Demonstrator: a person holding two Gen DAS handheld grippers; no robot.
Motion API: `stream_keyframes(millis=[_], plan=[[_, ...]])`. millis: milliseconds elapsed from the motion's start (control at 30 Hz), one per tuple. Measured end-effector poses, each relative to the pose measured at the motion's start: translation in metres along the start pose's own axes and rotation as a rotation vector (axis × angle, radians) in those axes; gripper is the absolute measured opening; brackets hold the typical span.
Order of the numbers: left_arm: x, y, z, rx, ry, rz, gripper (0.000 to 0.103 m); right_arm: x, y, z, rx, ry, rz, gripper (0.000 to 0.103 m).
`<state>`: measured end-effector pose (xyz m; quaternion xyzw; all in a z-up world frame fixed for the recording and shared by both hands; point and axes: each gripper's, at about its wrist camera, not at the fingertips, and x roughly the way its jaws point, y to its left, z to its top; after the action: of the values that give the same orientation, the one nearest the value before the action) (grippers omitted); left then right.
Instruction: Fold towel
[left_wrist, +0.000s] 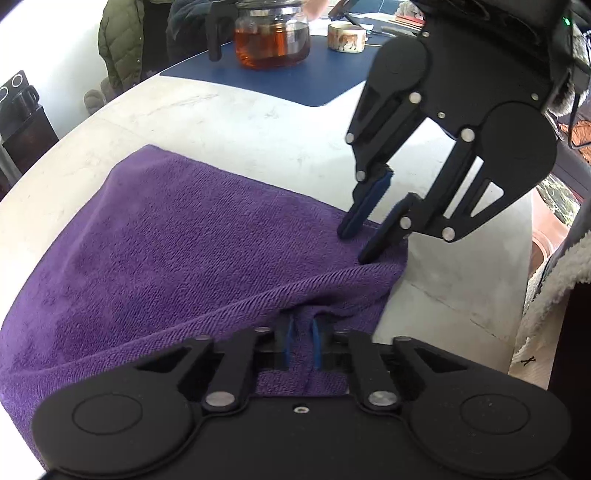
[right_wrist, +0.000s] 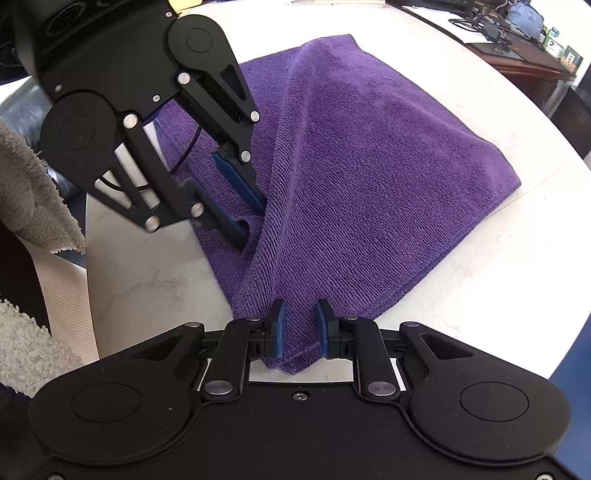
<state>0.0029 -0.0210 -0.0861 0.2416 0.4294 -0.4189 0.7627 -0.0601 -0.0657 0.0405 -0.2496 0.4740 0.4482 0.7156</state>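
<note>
A purple towel (left_wrist: 166, 240) lies folded on the white table (left_wrist: 240, 122); it also shows in the right wrist view (right_wrist: 369, 166). My left gripper (left_wrist: 301, 341) is shut on a towel corner at the near edge; in the right wrist view (right_wrist: 245, 214) it pinches the towel's left corner. My right gripper (right_wrist: 300, 328) is shut on another towel corner, lifted a little off the table; in the left wrist view (left_wrist: 356, 243) its tips press into the towel's far right corner.
A glass teapot of amber tea (left_wrist: 271, 40) and a small patterned cup (left_wrist: 346, 37) stand on a blue mat (left_wrist: 280, 79) at the table's far side. A fleece-lined coat (right_wrist: 26, 206) hangs beside the table edge. A dark desk with clutter (right_wrist: 517, 48) stands beyond.
</note>
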Motion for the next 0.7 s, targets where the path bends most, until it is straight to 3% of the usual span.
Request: stream_keyframes(millis=[400,700], plan=[[-0.011,-0.015,-0.014,-0.009,0.05,-0.044,0.002,0.008,0.006,0.009,0.013,-0.001,-0.007,0.017],[-0.038,-0.026,-0.033,-0.157,0.017,0.0,0.004,0.006,0.005,0.007,-0.002,0.007,-0.008,0.017]])
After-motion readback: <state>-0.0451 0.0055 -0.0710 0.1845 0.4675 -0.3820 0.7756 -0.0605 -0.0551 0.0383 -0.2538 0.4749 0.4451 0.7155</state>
